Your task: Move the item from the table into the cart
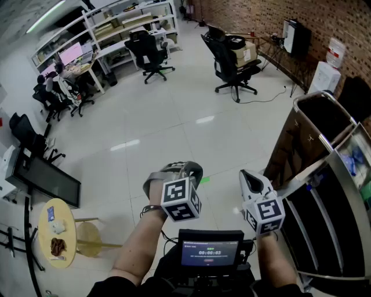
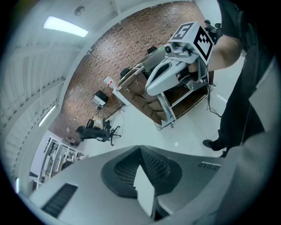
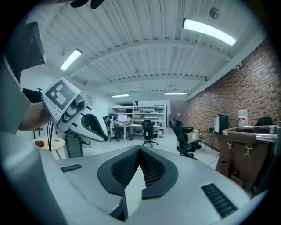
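Shut tight on nothing, left gripper (image 1: 188, 170) and right gripper (image 1: 248, 176) alike, side by side over the floor; brown item (image 1: 56, 247) on the round table (image 1: 65, 216), well apart from the cart (image 1: 334, 158)

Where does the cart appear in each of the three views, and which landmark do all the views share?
Head view: the cart fills the right edge, seen from above with its top open.
Left gripper view: the cart is at upper centre, tilted in the picture.
Right gripper view: the cart is at the right edge, brown side showing.
Shared landmark: the brick wall behind the cart.
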